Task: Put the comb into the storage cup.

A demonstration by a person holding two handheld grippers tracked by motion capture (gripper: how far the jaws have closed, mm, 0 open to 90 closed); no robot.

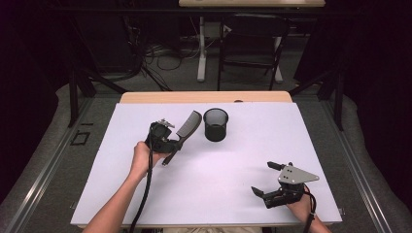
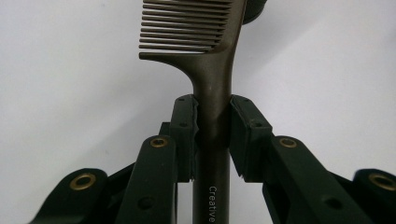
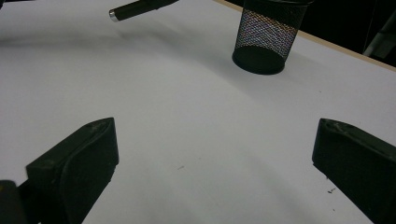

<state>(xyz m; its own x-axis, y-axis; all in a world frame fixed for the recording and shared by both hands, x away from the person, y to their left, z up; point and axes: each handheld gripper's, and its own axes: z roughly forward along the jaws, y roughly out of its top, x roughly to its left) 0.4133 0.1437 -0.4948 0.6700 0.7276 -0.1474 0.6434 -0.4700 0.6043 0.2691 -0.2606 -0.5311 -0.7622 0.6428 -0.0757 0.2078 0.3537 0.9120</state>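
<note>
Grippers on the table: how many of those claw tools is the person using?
2. The left gripper is up the table near the mesh cup, shut on a comb's handle. The right gripper sits open at the near right corner.

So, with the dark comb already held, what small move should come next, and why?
Probably carry the dark plastic comb a little to the right until it is over the black wire-mesh cup. The left hand-held gripper is shut on the comb's handle, the toothed end points away from the hand, and the cup stands upright, open, just beside it. The right hand-held gripper rests open, apart.
</note>
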